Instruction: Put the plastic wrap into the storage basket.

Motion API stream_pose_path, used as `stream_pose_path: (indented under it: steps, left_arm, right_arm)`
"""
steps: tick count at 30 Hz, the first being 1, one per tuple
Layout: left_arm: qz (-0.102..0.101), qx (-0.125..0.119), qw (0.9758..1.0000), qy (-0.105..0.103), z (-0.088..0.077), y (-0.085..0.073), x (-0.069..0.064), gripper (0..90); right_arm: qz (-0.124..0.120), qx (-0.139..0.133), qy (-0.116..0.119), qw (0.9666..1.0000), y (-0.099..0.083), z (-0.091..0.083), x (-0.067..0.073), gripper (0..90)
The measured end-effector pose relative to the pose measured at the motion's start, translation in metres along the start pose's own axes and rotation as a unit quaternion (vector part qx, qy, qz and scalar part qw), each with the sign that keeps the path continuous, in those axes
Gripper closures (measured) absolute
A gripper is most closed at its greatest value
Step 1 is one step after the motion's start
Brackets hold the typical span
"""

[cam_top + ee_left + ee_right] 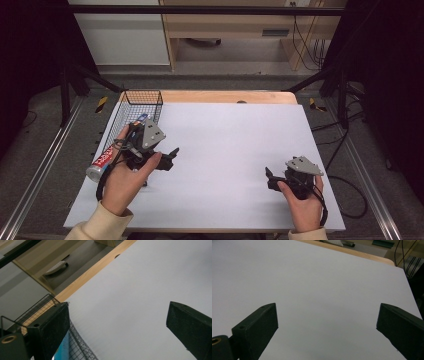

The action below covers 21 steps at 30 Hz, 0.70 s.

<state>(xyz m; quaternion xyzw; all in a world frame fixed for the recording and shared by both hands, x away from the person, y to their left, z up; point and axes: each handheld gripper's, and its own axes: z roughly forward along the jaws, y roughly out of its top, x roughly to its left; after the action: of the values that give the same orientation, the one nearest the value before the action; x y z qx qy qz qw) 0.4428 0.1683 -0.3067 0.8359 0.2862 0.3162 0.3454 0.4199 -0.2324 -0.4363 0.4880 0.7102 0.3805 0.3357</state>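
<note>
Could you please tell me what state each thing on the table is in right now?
Left gripper: jaws open, nothing between them.
Right gripper: jaws open, nothing between them.
Toothpaste tube: capped, lying tilted with its upper end in the basket.
Wire basket: upright at the table's far left corner.
White table sheet: flat and bare between the grippers.

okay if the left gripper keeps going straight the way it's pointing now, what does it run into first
Probably nothing soon. The left gripper points across the bare white sheet toward the table's middle and right, jaws open and empty. The wire basket and the toothpaste tube sit off to its side. Depth is uncertain.
</note>
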Motion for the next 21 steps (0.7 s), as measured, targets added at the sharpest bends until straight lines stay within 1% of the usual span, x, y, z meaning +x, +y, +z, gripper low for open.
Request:
stream_pose_path:
  steps: [3,5,8,12,13,14,16,17,20,21]
  left_arm:
    - [-0.003,-0.005,0.9999,-0.011,0.005,0.0,-0.002,5.0]
    - [-0.003,-0.009,0.9997,-0.023,0.009,0.001,-0.003,5.0]
    - [0.004,-0.021,0.999,-0.04,0.016,0.002,-0.006,5.0]
    - [0.013,-0.034,0.9964,-0.077,0.031,0.0,-0.01,4.9]
    - [0.016,-0.036,0.9958,-0.083,0.035,-0.001,-0.012,4.9]
    - [0.019,-0.037,0.995,-0.091,0.04,-0.003,-0.014,4.9]
    - [0.017,-0.038,0.9932,-0.109,0.051,-0.008,-0.018,4.7]
    - [0.021,-0.04,0.9922,-0.117,0.056,-0.011,-0.021,4.5]
    - [0.027,-0.036,0.9911,-0.125,0.073,-0.021,-0.03,4.5]
    - [0.028,-0.034,0.99,-0.134,0.078,-0.024,-0.032,4.5]
  right_arm:
    - [0.002,-0.001,0.0,1.0,-0.001,-0.001,-0.001,4.0]
    - [0.002,-0.001,-0.001,1.0,-0.001,-0.002,-0.002,4.0]
    - [0.003,0.0,0.0,1.0,-0.001,-0.002,-0.002,3.9]
    - [0.002,0.001,0.0,1.0,-0.001,-0.002,-0.002,3.9]
    - [0.001,0.001,0.002,1.0,-0.001,-0.001,-0.002,3.9]
    - [0.0,0.001,0.002,1.0,-0.002,-0.001,-0.003,3.9]
    - [0.0,0.003,0.003,1.0,-0.002,-0.001,-0.003,3.8]
    - [-0.001,0.004,0.003,1.0,-0.002,0.0,-0.003,3.9]
    - [0.004,0.009,0.002,0.9999,-0.003,0.001,-0.004,3.9]
    - [0.005,0.01,0.003,0.9999,-0.004,0.001,-0.004,4.0]
